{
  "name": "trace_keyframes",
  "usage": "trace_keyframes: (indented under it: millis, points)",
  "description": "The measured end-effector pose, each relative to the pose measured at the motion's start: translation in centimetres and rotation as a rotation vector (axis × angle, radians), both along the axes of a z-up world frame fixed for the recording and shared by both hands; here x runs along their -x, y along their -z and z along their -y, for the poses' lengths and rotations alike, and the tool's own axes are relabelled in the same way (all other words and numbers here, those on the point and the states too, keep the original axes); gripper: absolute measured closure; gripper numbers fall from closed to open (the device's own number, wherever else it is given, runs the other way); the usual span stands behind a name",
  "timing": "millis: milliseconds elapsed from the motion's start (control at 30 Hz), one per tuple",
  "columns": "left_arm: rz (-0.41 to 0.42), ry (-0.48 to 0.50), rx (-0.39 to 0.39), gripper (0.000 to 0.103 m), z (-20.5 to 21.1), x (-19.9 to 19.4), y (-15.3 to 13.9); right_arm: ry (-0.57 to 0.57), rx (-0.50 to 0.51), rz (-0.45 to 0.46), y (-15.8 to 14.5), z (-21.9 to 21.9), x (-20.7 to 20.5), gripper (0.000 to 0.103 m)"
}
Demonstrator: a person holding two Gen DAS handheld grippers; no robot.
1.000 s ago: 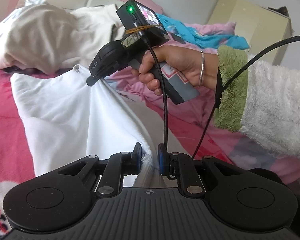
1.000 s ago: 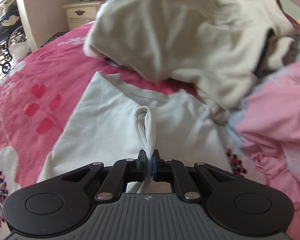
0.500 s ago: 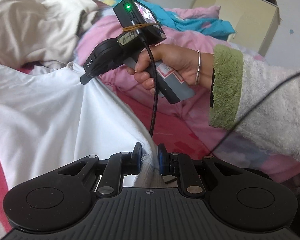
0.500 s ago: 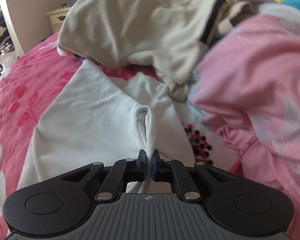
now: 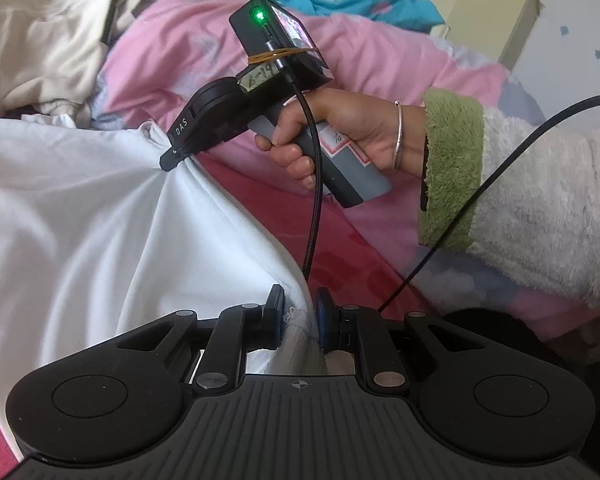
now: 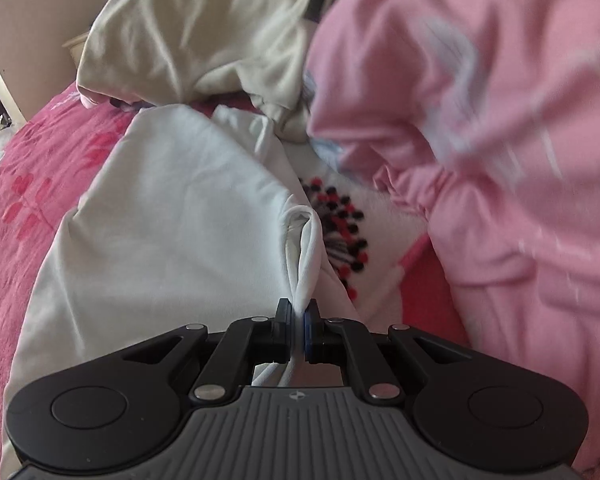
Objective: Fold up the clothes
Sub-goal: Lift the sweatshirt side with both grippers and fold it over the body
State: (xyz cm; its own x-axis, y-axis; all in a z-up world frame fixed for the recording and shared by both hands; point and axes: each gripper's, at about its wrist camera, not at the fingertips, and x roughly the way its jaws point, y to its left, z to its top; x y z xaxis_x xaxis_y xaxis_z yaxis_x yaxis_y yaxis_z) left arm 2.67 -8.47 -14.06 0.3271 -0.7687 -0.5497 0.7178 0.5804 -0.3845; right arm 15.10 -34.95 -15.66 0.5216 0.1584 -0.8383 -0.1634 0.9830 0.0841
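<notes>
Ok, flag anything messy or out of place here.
Only the cream garment heaped unfolded beyond the white shirt, and a crumpled pink quilt crowding the shirt's right edge. Nothing spilled or damaged.

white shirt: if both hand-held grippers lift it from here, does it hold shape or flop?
Likely floppy: the white shirt bunches into creases where the right hand-held gripper pinches it. It probably sags between grips, as it already drapes down to the left hand-held gripper. Probably light: small pinches of thin cloth hold it up.
</notes>
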Motion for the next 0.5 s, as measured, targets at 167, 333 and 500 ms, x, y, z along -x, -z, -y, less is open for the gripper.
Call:
trace_keyframes:
  millis: [167,333,500]
  points:
    - [-0.01,0.018,-0.011,0.089,0.6,0.0,0.1,0.022,-0.032,-0.022,0.8,1.0,0.6,0.097]
    - [-0.017,0.039,-0.018,0.089,0.6,0.0,0.0,0.035,-0.047,-0.027,0.8,1.9,1.3,0.097]
    - [-0.028,0.055,-0.022,0.089,0.9,0.0,0.4,0.065,-0.07,-0.048,1.3,2.9,1.5,0.097]
